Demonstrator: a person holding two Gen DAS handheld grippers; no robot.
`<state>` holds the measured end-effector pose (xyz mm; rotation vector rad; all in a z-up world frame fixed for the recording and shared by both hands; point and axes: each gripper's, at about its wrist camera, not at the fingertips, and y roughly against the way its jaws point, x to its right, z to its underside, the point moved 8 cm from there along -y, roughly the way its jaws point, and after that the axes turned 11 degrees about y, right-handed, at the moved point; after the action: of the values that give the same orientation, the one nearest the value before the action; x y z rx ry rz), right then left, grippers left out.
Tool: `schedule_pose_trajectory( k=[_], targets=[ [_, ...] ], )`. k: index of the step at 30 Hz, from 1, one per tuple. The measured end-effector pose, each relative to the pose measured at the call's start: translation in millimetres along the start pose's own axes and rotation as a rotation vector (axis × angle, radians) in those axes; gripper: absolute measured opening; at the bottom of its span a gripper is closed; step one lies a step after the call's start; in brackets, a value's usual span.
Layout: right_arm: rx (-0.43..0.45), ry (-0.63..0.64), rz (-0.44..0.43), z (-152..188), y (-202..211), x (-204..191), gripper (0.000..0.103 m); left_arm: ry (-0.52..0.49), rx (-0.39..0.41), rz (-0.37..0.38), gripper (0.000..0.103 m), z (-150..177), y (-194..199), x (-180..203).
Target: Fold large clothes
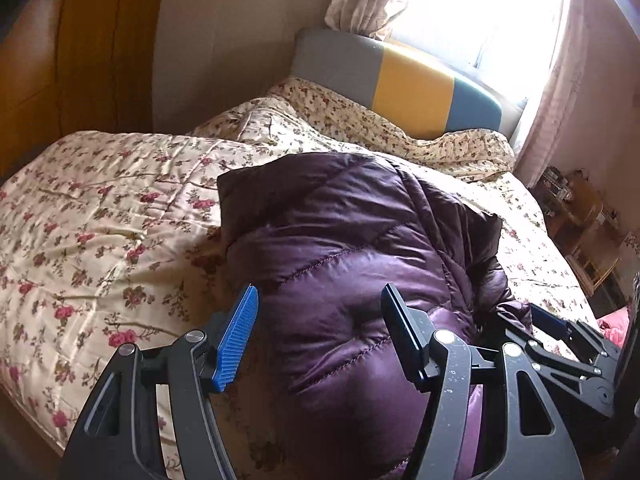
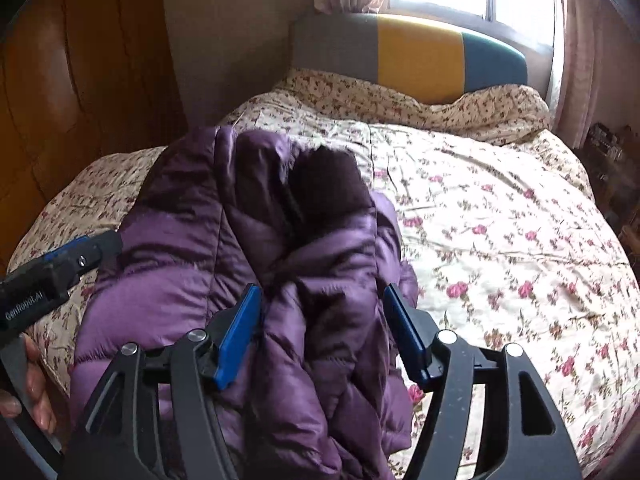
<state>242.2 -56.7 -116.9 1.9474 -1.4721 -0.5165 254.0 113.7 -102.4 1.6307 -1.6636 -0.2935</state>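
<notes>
A purple quilted down jacket lies bundled on the flowered quilt, its puffy back uppermost in the left wrist view. My left gripper hovers open just above it, with the blue pads apart and not pressing the cloth. In the right wrist view the jacket shows folded layers and a dark furry trim. My right gripper stands open astride a ridge of the fabric, its pads not clamping it. The right gripper appears at the jacket's right edge, and the left gripper at its left edge.
The bed's flowered quilt spreads wide to the right of the jacket. A grey, yellow and teal headboard stands under a bright window. A wooden wardrobe is on the left, wooden furniture on the right. A hand shows at lower left.
</notes>
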Motion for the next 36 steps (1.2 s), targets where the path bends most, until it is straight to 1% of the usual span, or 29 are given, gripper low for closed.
schedule_pose_trajectory(
  k=[9, 17, 24, 30, 35, 36],
  targets=[
    [0.029, -0.002, 0.037, -29, 0, -4, 0.063, -0.014, -0.001, 0.01, 0.063, -8, -9, 7],
    [0.01, -0.008, 0.101, -50, -16, -8, 0.062, -0.01, -0.008, 0.01, 0.063, -17, -19, 6],
    [-0.018, 0.004, 0.149, -51, -25, -4, 0.062, -0.005, -0.01, -0.006, 0.063, -26, -27, 0],
    [-0.045, 0.016, 0.215, -54, -35, 4, 0.062, 0.014, -0.028, -0.019, 0.063, -34, -39, -4],
    [-0.082, 0.043, 0.264, -54, -55, 11, 0.062, 0.016, -0.053, -0.037, 0.063, -40, -53, -2],
    [-0.095, 0.065, 0.284, -52, -61, 12, 0.062, 0.012, -0.061, -0.039, 0.063, -40, -56, -2]
  ],
)
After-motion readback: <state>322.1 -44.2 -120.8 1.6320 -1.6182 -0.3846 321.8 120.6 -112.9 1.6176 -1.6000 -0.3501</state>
